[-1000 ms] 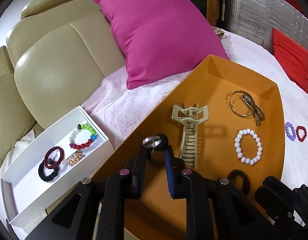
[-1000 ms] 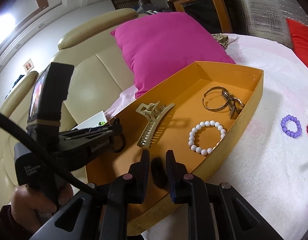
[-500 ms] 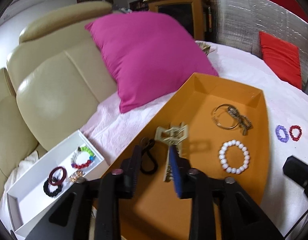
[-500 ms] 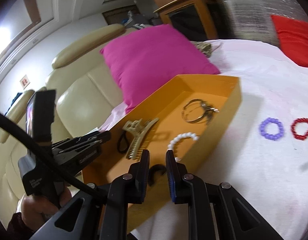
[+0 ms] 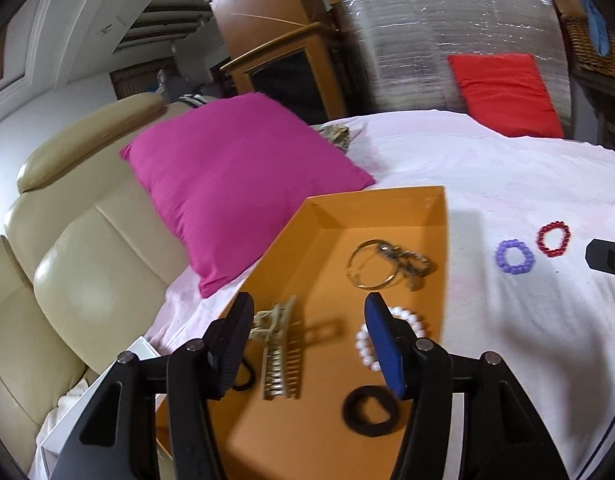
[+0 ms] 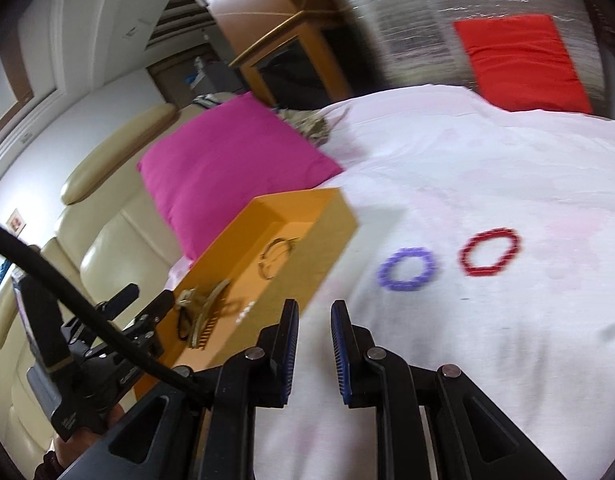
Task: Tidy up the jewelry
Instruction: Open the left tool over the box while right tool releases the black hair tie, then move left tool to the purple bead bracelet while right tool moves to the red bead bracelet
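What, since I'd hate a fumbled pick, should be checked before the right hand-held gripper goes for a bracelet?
1. Right hand-held gripper empty: ok.
2. Its jaws wide enough for a bracelet: not ok, gap narrow.
3. Purple bracelet and red bracelet apart on the white cover: ok.
4. Left hand-held gripper grips nothing: ok, jaws opening.
5. Black hair tie inside the orange box: ok.
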